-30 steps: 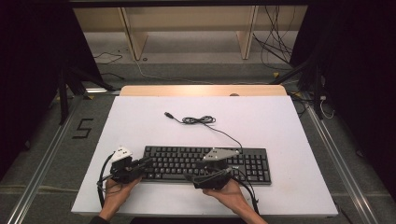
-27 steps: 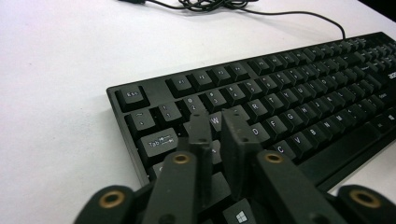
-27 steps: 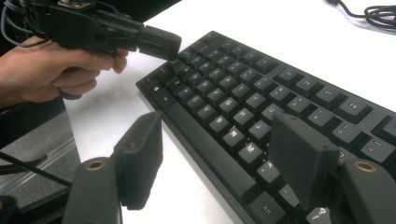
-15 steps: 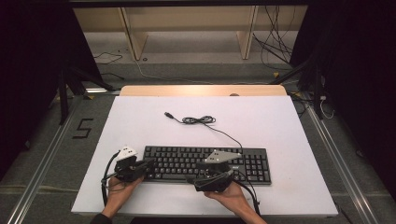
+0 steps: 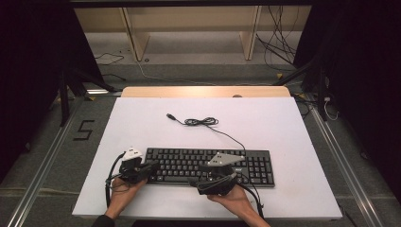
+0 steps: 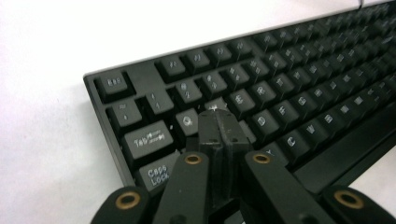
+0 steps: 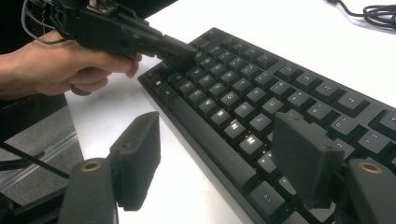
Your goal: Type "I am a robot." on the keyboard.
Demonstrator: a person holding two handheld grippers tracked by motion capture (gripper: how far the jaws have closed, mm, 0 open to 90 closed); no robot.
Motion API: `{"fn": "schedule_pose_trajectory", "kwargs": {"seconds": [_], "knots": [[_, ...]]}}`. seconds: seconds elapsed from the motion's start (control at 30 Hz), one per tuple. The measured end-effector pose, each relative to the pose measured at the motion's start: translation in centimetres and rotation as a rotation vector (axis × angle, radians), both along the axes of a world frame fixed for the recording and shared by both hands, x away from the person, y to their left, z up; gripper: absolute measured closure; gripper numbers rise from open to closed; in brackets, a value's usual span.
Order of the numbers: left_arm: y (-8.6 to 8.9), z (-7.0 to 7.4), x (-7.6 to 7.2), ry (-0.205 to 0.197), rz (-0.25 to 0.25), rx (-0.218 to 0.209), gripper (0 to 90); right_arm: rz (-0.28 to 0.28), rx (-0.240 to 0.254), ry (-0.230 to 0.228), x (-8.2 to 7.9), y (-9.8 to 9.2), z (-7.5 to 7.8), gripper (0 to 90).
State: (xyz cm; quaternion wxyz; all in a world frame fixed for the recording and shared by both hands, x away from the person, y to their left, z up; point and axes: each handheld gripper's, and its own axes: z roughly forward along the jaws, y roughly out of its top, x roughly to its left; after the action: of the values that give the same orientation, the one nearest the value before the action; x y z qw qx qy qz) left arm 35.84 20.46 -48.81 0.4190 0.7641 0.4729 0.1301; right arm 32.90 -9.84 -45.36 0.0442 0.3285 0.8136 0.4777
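Observation:
A black keyboard (image 5: pixel 213 165) lies across the near half of the white table (image 5: pixel 283 127). Its cable (image 5: pixel 202 122) is loosely coiled behind it and ends in a loose plug (image 5: pixel 170 116). My left gripper (image 5: pixel 152 166) is shut with nothing in it, its joined tips resting over the keys at the keyboard's left end, near Q and W (image 6: pixel 215 114). It also shows from the side in the right gripper view, as the left gripper (image 7: pixel 184 52). My right gripper (image 5: pixel 197 177) is open and low over the keyboard's front edge (image 7: pixel 219 154), jaws wide apart and holding nothing, pointing toward the left hand.
A pale wooden strip (image 5: pixel 203 91) runs along the table's far edge, with shelf legs and loose floor cables beyond. Metal rails flank the table on both sides. White tabletop surrounds the keyboard, and the cable coil lies at centre.
The left gripper has edged rightward onto the keyboard's left end. The right gripper and the keyboard have stayed in place.

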Motion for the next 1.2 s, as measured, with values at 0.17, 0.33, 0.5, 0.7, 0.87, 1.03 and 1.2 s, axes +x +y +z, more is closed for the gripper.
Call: {"fn": "schedule_pose_trajectory", "kwargs": {"seconds": [0.17,0.33,0.5,0.7,0.87,1.03,1.2], "knots": [[0.1,0.0,0.1,0.011,-0.005,-0.007,89.2,-0.001,-0.003,-0.002,0.0,0.0,0.0,34.2],[0.2,0.0,0.1,0.010,-0.005,-0.014,89.1,-0.002,-0.004,-0.006,0.0,0.0,0.0,34.1],[0.3,0.2,-0.1,-0.004,-0.001,-0.017,88.7,-0.002,-0.005,-0.008,0.0,0.1,0.0,34.1],[0.7,0.9,-0.6,-0.034,0.009,-0.055,78.2,-0.001,-0.004,-0.011,0.1,0.1,0.0,34.2],[1.1,1.5,-1.2,-0.055,0.003,-0.096,64.3,-0.001,-0.006,-0.012,0.3,0.1,-0.1,34.4],[1.1,1.8,-1.7,-0.073,-0.008,-0.118,50.6,0.006,-0.012,-0.011,0.4,0.5,-0.4,36.9],[0.9,2.0,-2.2,-0.095,-0.022,-0.135,44.6,0.011,-0.018,-0.006,0.6,0.7,-0.7,46.9]]}}
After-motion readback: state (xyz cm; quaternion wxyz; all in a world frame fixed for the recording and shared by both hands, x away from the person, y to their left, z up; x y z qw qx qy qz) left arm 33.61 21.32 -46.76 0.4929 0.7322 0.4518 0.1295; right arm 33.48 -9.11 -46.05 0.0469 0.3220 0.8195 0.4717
